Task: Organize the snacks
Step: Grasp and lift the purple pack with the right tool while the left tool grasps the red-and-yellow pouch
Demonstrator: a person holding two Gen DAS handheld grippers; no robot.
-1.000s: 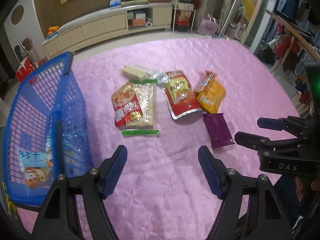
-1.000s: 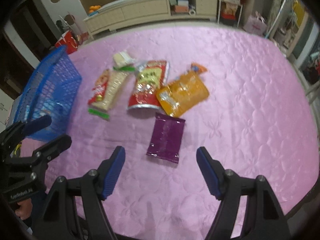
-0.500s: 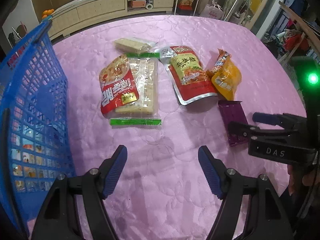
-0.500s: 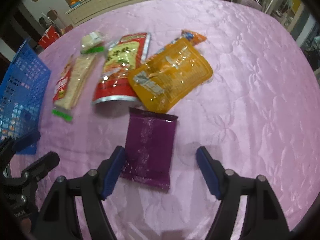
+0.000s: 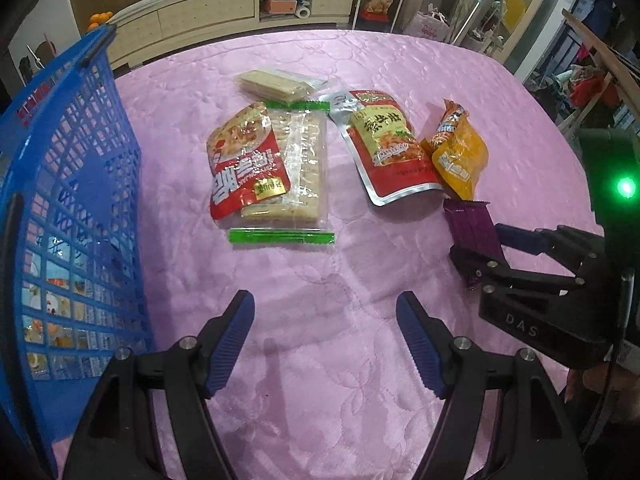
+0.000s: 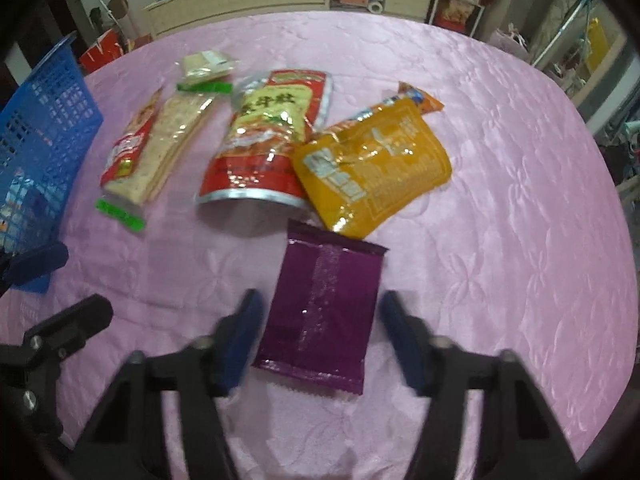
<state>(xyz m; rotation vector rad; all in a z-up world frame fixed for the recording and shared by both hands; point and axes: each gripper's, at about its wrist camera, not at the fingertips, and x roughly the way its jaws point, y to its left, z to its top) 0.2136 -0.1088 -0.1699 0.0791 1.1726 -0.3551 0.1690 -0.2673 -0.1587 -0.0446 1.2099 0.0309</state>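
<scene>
right tool (image 6: 318,338): closing, purple pack (image 6: 324,312) between pads, untouched | left tool (image 5: 325,336): open, empty, over tabletop (image 5: 280,280) | basket (image 5: 80,200) left

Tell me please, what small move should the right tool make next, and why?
Probably finish closing on the purple packet. The right tool straddles it, its jaws are closing, and a gap still shows on each side, so it is not gripped yet.

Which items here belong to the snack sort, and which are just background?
Job:
purple packet, between the closing right gripper jaws
orange pouch
red pouch
cracker pack
small cracker pack
blue basket
left gripper, open over bare cloth

Background:
pink cloth
cabinet
</scene>
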